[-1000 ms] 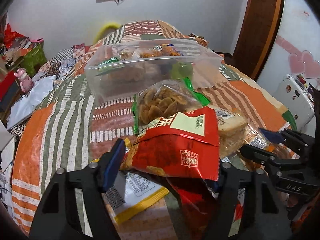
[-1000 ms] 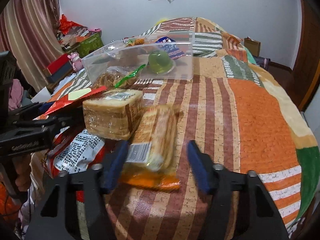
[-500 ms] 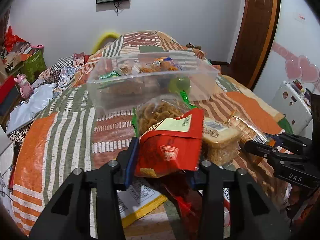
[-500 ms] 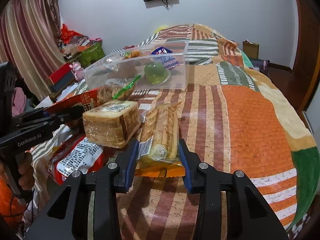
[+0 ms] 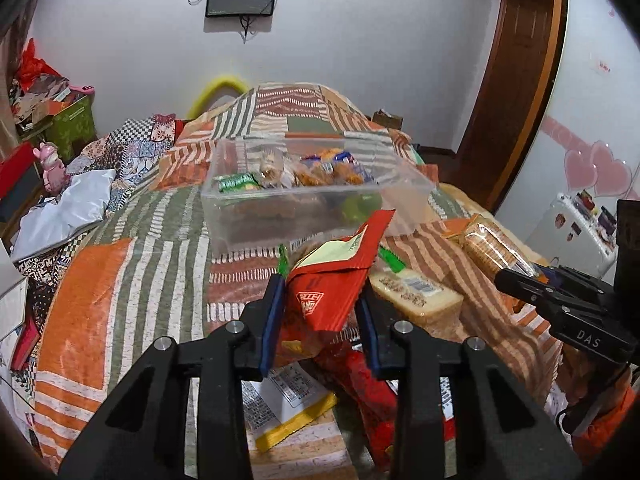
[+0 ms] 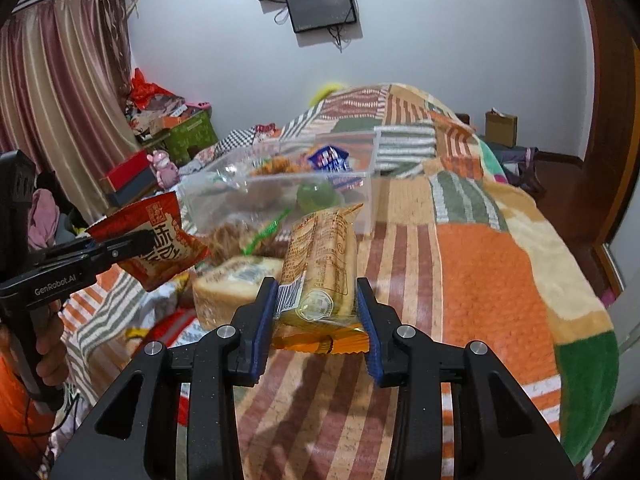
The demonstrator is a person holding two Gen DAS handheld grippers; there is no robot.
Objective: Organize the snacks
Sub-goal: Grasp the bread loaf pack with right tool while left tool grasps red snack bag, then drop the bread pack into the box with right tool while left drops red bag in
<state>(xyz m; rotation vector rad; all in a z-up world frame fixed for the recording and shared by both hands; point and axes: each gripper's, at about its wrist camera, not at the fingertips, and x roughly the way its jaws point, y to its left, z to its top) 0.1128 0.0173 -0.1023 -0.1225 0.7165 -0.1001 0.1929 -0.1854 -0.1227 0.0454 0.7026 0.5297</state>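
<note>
My left tongs (image 5: 320, 316) are clamped on a red snack bag (image 5: 332, 280), my right tongs (image 6: 318, 316) on a biscuit pack (image 6: 320, 264). I have both packets lifted just in front of the clear bin (image 5: 312, 200) on the bed (image 6: 492, 280).

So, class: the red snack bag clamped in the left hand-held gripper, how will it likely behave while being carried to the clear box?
The red snack bag probably flops: its free top leans sideways above the left hand-held gripper. It looks light, since a pinch holds it. Its glossy film may slip, and the contents could crush.
</note>
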